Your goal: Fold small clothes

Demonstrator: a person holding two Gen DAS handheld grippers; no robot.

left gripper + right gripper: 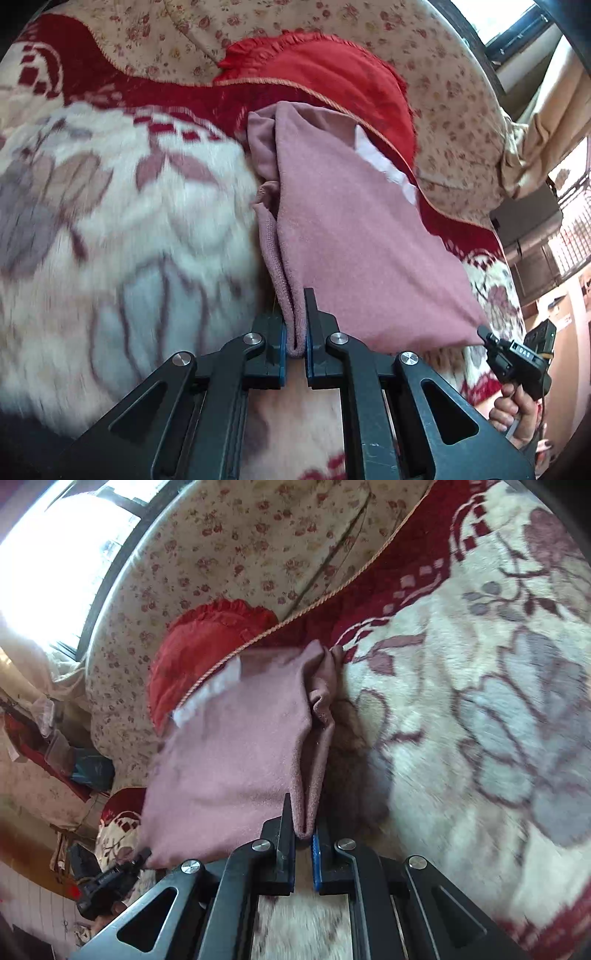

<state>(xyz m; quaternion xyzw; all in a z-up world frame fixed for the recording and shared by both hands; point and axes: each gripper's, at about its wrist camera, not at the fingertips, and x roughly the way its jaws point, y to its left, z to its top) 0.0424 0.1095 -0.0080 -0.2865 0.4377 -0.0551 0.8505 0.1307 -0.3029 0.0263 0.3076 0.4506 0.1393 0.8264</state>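
A small dusty-pink garment point(354, 236) hangs stretched between my two grippers above a floral blanket point(110, 229). My left gripper point(295, 339) is shut on one corner of it, the cloth bunched between the blue pads. My right gripper point(304, 830) is shut on the opposite corner of the pink garment point(229, 768). Each gripper shows in the other's view: the right one point(487, 338) at the garment's far corner, the left one point(142, 856) likewise. A white label or lining point(384, 166) shows at the garment's far edge.
A red cushion point(332, 81) lies behind the garment on a flower-print bedsheet point(443, 110). The blanket's dark red border point(388, 602) runs along it. A bright window point(55, 554) and clutter point(55, 760) lie beyond the bed's edge.
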